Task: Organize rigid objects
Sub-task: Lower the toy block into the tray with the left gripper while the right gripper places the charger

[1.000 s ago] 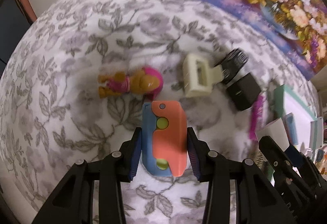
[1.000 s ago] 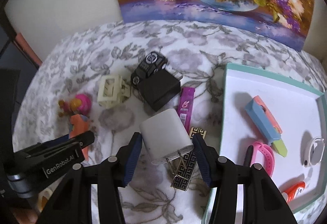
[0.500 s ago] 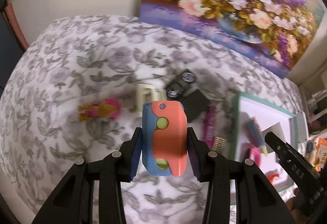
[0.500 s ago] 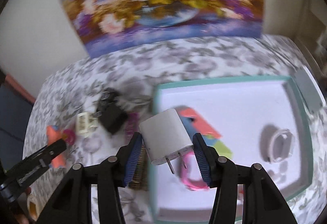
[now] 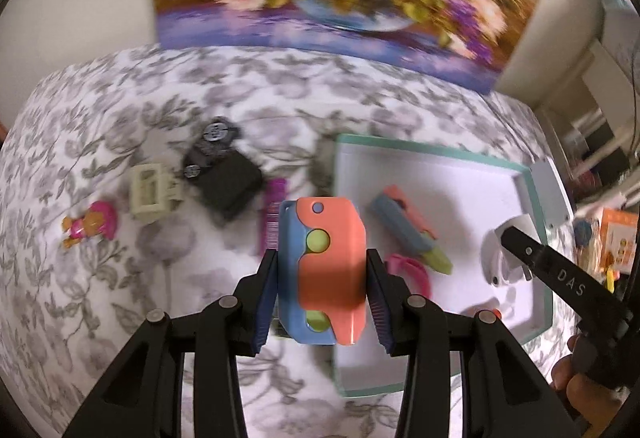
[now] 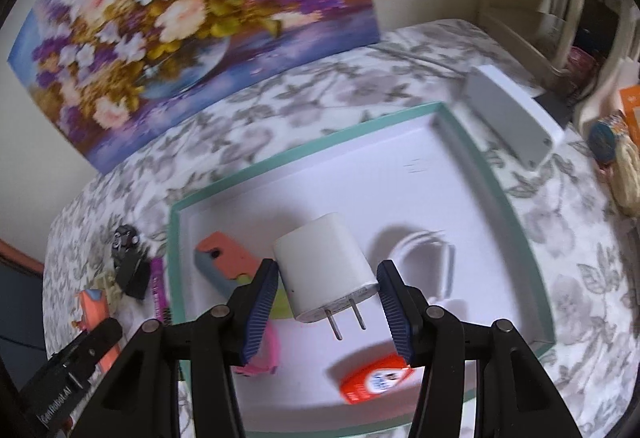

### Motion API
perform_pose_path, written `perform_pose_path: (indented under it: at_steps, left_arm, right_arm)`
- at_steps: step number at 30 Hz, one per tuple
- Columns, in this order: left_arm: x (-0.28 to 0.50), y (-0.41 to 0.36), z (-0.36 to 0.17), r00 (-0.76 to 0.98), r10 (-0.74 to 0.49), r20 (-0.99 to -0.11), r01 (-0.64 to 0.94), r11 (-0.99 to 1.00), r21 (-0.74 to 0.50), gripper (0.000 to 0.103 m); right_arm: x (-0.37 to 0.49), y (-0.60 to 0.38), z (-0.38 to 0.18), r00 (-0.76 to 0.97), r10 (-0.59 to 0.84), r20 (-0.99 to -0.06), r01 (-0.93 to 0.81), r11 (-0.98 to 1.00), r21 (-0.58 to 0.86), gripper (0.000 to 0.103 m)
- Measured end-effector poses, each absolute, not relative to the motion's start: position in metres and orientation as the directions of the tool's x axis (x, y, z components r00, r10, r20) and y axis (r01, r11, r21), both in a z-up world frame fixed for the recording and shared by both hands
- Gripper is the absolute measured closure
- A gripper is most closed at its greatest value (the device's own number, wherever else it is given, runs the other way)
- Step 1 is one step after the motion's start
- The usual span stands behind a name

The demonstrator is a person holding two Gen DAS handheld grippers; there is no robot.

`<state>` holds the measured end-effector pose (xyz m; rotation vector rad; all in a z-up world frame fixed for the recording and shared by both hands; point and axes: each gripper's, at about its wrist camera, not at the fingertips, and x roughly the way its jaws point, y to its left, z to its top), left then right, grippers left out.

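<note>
Left tongs [image 5: 322, 292]: my pads are clamped on the orange-and-blue toy [image 5: 323, 270], one pad on each long side. I hold it raised, over the tray's left edge.
Right tongs [image 6: 326, 304]: the white charger [image 6: 326, 272] sits between my pads, prongs pointing down toward me. The left pad touches it; a thin gap shows at the right pad, so I cannot tell how firm the grip is. It hangs over the middle of the tray.
Tray [image 6: 460, 174]: white inside with a teal rim, lying on the flowered cloth [image 5: 120, 298].
In the tray: a second orange-and-blue toy [image 6: 224, 260] at the left side; a pink band [image 6: 264, 362] just below it, partly behind my left pad; an orange case [image 6: 376, 378] near the front edge; a white ring [image 6: 428, 258] right of the charger.
Left of the tray, on the cloth: a purple bar [image 5: 272, 214] just beside the rim, then a black block [image 5: 230, 186] with a small black car [image 5: 212, 142] touching its far corner, a cream clip [image 5: 150, 192] next to the block, and a pink figure [image 5: 90, 224] well apart at the far left.
Right of the tray: a grey-white box [image 6: 512, 118] touching or just beside the far right corner; I cannot tell which.
Back: a flower painting [image 6: 180, 10] leans against the wall behind the cloth.
Blur: the far items are smeared in both views, so finer detail is lost.
</note>
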<state>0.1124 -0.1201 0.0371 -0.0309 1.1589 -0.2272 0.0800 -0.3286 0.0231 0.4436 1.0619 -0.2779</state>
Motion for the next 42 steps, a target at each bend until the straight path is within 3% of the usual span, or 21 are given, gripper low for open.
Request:
perform_pose_path:
  at_steps: [15,27,31,42]
  left_arm:
    - [0.099,-0.185,0.005,0.279,-0.217,-0.936,0.302,0.945,-0.129,0.059]
    - [0.099,-0.188,-0.007,0.248,-0.207,-0.946,0.301,0.945,-0.128,0.059]
    - [0.1,-0.187,-0.007,0.24,-0.209,-0.948,0.298,0.945,-0.133,0.049]
    - [0.109,-0.164,-0.005,0.25,-0.202,-0.947,0.231,0.962,-0.145,0.045]
  right_arm:
    - [0.069,-0.351,0.016,0.433,-0.016,-0.901,0.469,0.858,0.21,0.048]
    - [0.072,-0.339,0.006,0.403,0.006,-0.915,0.441,0.875,0.2,0.048]
    - [0.072,-0.34,0.003,0.395,0.016,-0.919,0.445,0.871,0.207,0.048]
    - [0.071,-0.343,0.016,0.415,-0.006,-0.91,0.457,0.866,0.202,0.046]
